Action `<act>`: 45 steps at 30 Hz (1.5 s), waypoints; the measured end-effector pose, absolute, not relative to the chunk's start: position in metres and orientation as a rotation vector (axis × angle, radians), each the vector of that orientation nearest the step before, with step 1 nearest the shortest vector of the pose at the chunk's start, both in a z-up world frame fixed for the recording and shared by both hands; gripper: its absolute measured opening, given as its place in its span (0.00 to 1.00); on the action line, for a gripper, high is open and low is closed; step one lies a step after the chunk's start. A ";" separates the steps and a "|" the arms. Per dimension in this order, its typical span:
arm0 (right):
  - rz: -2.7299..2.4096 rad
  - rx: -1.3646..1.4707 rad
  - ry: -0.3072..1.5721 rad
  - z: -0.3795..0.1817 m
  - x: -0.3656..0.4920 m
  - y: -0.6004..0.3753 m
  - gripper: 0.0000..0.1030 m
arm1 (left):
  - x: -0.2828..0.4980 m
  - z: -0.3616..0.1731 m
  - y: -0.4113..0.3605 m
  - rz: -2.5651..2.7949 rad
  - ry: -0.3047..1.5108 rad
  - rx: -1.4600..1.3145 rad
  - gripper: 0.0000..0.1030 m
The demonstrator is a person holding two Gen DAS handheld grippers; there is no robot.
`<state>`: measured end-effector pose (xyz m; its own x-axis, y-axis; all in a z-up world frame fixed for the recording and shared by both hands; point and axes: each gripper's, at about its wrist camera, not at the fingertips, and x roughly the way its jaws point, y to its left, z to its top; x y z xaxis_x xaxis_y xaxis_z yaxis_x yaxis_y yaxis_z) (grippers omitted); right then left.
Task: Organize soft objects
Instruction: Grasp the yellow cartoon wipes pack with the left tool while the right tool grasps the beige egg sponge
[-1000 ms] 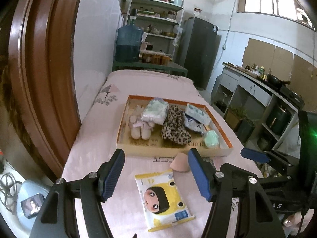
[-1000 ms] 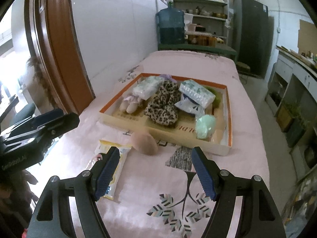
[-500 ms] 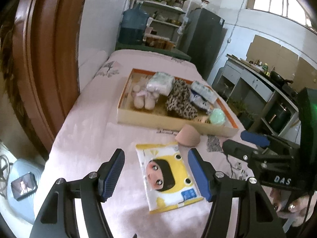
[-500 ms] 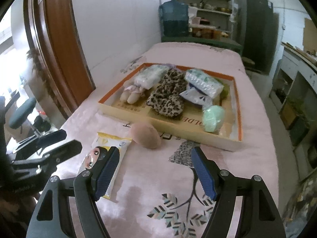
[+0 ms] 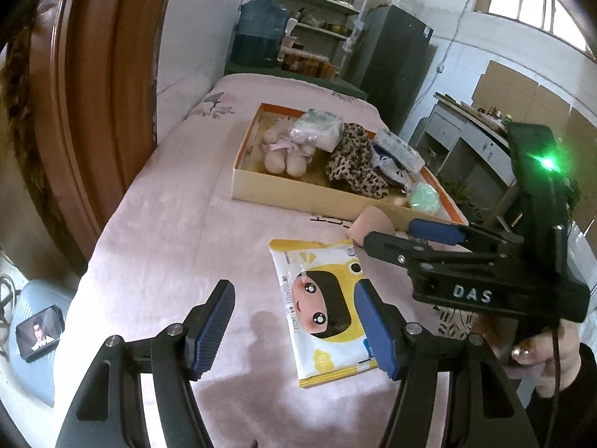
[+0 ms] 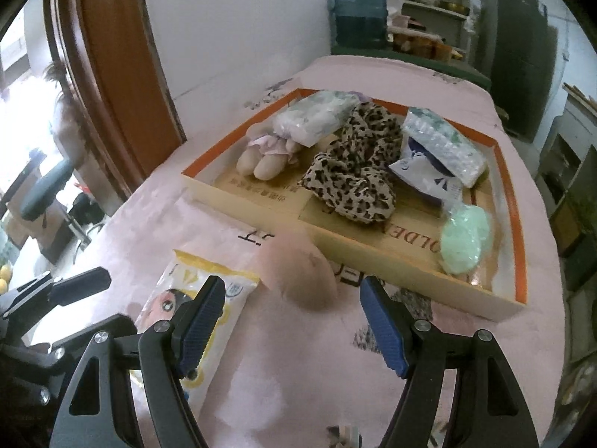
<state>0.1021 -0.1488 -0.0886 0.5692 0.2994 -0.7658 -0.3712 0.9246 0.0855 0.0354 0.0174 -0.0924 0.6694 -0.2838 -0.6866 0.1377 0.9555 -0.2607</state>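
Note:
A yellow wipes pack [image 5: 324,310] with a cartoon face lies on the pink cloth; it also shows in the right wrist view [image 6: 190,310]. A pink sponge [image 6: 298,272] lies just before the shallow orange-rimmed box [image 6: 238,196], also in the left wrist view [image 5: 371,224]. The box [image 5: 298,194] holds a leopard scrunchie [image 6: 354,171], plush toy [image 6: 265,156], tissue packs and a green puff [image 6: 464,242]. My left gripper [image 5: 300,328] is open over the pack's left part. My right gripper [image 6: 293,321] is open, close behind the sponge, and shows from the side in the left wrist view [image 5: 410,239].
The pink-covered table [image 5: 168,224] runs along a white wall and brown door frame [image 5: 93,112]. A phone [image 5: 39,332] lies on a stool at lower left. A water jug [image 6: 358,15], shelves and a dark fridge [image 5: 395,71] stand behind.
Both grippers have moved forward and down. The left one slid leftward, so the wipes pack now sits at its right finger. The right one has closed in on the pink sponge.

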 end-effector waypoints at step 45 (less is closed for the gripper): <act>0.465 0.061 0.898 -0.115 0.119 -0.164 0.47 | 0.055 -0.120 -0.017 -0.340 0.884 -0.259 0.32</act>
<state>0.1195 -0.1642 -0.1146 0.5309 0.4146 -0.7391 -0.3643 0.8991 0.2427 0.0546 -0.0169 -0.1202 0.5866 -0.3935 -0.7078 0.1821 0.9157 -0.3583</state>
